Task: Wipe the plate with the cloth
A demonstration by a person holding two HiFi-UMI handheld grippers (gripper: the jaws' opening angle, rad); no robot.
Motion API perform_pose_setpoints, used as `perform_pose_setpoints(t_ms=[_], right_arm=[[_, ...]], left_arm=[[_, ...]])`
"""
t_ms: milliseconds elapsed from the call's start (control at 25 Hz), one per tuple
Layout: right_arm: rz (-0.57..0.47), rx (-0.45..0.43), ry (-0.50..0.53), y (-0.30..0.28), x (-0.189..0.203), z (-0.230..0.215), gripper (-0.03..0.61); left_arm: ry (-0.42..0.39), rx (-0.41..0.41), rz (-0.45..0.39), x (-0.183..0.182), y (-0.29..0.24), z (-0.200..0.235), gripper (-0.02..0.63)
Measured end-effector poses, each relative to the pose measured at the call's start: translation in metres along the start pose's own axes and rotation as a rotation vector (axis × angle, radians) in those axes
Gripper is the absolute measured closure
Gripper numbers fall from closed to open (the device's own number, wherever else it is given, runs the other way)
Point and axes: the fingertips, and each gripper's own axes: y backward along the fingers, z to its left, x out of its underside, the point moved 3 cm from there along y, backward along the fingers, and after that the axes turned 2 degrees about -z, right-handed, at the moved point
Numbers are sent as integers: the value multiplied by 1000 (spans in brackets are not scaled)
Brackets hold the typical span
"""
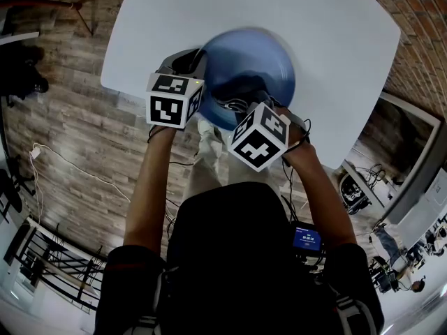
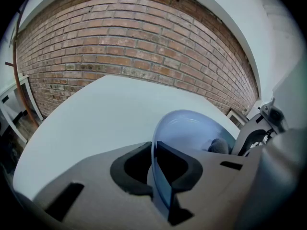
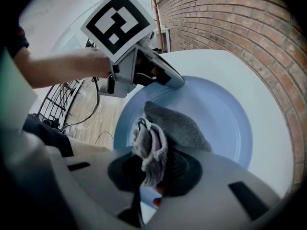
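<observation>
Right tongs (image 3: 149, 169) tight on bunched cloth (image 3: 178, 126), left tongs (image 2: 158, 174) tight on blurred blue plate (image 1: 262, 58) rim.

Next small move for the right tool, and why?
Probably sweep the right tool so its pinched cloth drags across the bare centre of the plate: the cloth lies on the near part only, and the left tool clamps the rim, steadying it.

Grey cloth (image 3: 178, 126) was pinched between the jaws of the right gripper (image 3: 151, 169) and laid on the blue plate (image 3: 232, 123). The plate's far rim was clamped by the left gripper (image 3: 173, 80). White table (image 3: 274, 104) was noted beneath.
</observation>
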Motion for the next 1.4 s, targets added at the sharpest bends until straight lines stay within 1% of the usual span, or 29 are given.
perform_pose_setpoints(t_ms=[480, 840, 1160, 1400], right_arm=[[-11, -27, 32, -9, -20, 14, 528], [-19, -53, 47, -13, -32, 12, 528], [-19, -44, 90, -13, -43, 2, 528], [-6, -4, 134, -15, -49, -7, 528]], left_arm=[[7, 3, -3, 0, 0, 0, 572], [4, 14, 2, 0, 0, 0, 572], [-6, 27, 11, -2, -1, -1, 572], [-5, 31, 18, -1, 0, 1, 572]])
